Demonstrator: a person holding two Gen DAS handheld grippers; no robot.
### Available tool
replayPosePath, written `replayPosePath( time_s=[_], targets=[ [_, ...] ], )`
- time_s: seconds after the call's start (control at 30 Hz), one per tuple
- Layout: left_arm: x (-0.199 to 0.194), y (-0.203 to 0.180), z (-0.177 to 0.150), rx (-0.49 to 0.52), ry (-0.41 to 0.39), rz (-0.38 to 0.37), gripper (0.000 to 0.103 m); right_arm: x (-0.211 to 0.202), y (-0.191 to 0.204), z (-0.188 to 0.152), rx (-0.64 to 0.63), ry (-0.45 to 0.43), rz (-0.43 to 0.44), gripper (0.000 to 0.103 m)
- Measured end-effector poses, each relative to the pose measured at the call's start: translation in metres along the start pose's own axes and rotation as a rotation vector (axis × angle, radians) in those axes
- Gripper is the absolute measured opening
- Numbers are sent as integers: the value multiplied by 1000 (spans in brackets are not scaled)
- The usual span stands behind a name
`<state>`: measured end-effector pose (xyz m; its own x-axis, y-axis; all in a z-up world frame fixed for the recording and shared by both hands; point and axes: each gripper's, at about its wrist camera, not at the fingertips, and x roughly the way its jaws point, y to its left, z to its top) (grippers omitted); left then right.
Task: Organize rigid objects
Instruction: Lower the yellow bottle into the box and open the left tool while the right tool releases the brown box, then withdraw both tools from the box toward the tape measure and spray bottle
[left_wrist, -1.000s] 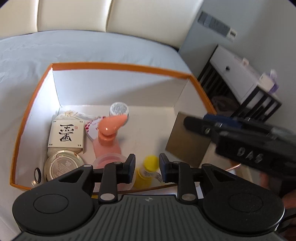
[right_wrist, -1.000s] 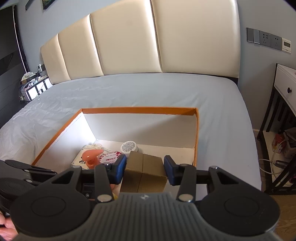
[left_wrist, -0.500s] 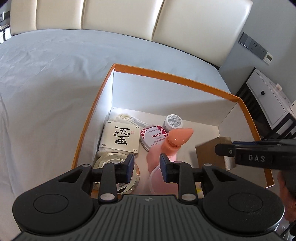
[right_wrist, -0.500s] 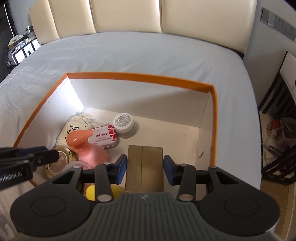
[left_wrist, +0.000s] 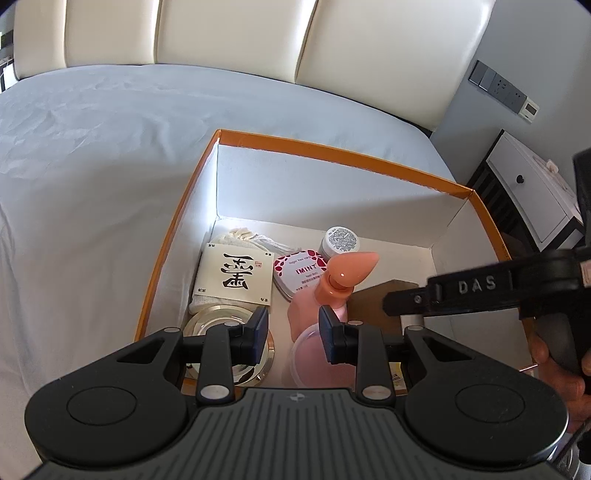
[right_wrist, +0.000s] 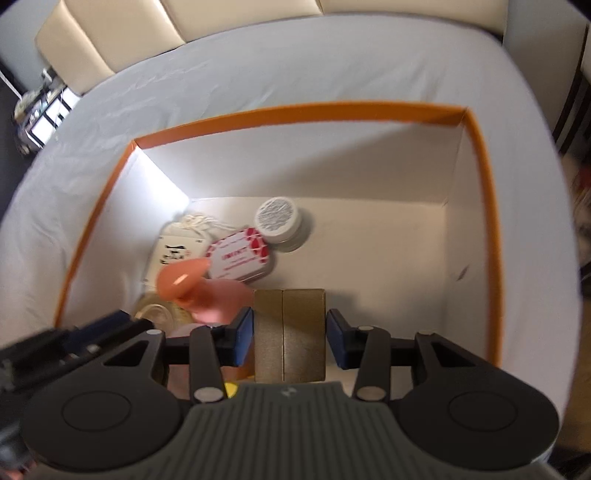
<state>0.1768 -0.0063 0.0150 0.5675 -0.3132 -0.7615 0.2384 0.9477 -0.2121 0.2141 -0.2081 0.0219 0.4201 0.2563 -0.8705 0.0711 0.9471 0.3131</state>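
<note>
An orange-rimmed white box (left_wrist: 177, 225) sits on the bed; it also shows in the right wrist view (right_wrist: 295, 110). Inside lie a pink pump bottle (left_wrist: 340, 280), an IMINT tin (left_wrist: 299, 271), a white jar (left_wrist: 341, 238), a calligraphy card on a cloth pouch (left_wrist: 236, 277) and a gold round tin (left_wrist: 221, 325). My right gripper (right_wrist: 290, 339) is shut on a brown cardboard box (right_wrist: 290, 332), held low inside the orange box right of the pump bottle (right_wrist: 192, 280). My left gripper (left_wrist: 293, 332) is open and empty above the box's near edge.
Grey bed sheet (left_wrist: 92, 147) surrounds the box, with a cream headboard (left_wrist: 258, 33) behind. A white nightstand (left_wrist: 532, 192) stands at the right. The right half of the box floor (right_wrist: 388, 251) is bare. A yellow cap (right_wrist: 231, 389) peeks near the brown box.
My right gripper has lowered the brown box deeper into the orange box. My left gripper has pulled back and to the left, staying open.
</note>
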Motion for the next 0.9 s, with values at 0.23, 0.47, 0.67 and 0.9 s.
replayPosePath(
  time_s=[0.23,0.47,0.67,0.9],
  targets=[
    [-1,2,0,-5,-5,-1,33,3,5,-1,43,-14,-20,43],
    [-4,-2,-2,8,-9,-19,33,-9,15,-4,8,-49,-7,44],
    [-16,-8,-3,23,-33,-28,33,-35,20,-8,-40,-126,-38,45],
    [-44,-20,-6,63,-90,-52,38,-88,32,-53,-212,-332,-80,58]
  ],
)
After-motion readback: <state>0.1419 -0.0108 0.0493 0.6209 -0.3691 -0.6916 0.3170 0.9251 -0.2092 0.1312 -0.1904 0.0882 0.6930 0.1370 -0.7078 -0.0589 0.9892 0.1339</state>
